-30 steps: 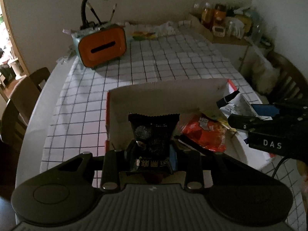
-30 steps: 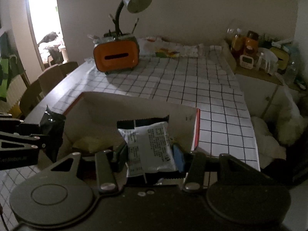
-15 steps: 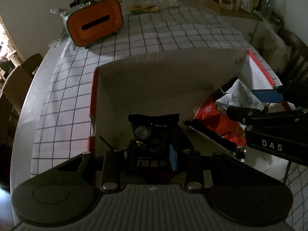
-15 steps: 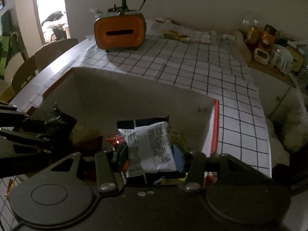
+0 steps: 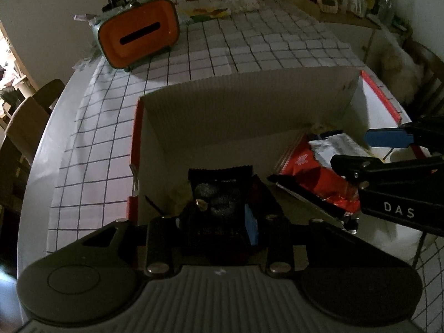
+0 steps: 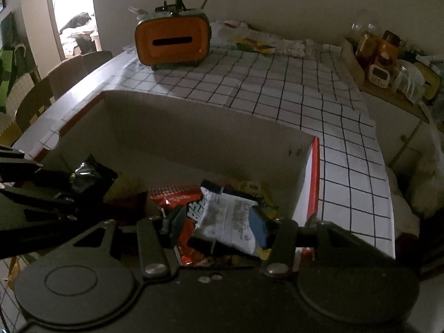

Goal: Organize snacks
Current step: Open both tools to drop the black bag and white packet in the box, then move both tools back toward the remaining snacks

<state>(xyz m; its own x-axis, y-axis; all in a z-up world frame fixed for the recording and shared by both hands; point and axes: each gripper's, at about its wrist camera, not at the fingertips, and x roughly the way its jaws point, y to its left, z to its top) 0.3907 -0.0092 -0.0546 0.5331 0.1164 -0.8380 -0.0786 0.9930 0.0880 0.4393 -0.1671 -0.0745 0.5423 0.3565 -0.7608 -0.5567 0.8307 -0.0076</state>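
A: Both packets are over the cardboard box [image 5: 249, 102] now. Left hand-held gripper [image 5: 219, 216] has its jaws closed on the black snack packet [image 5: 220, 191], upright, low inside the box's left end. The right hand-held gripper [image 6: 219, 222] looks wider: the white snack packet [image 6: 230, 216] lies tilted between its blue pads [image 6: 259, 227]. I can't tell if it's pinched or already loose.

B: Risks?

A: My read: the white packet slides off crooked. It's slack foil, leaning left, and sitting on the heap rather than the box floor. If the jaws part while it's tipped, it could slump against the red packet [image 6: 191, 238] rather than lie flat. In the left view the right hand-held gripper [image 5: 358, 161] reaches in from the side, near the left one's lane. Pulling both out together might clip them, or drag the red wrapper along.

B: Box contents?

A: Right half is crowded: red packets, a yellow packet [image 6: 258, 191] against the far wall, and something yellowish [image 6: 125, 191] toward the left end, too dim to name. Left end looks mostly bare card. The box sits on the checked tablecloth [image 6: 277, 91] covering the table, well apart from the orange tissue holder [image 6: 172, 41] at the far end. Light's poor, so print on the black packet is unreadable.
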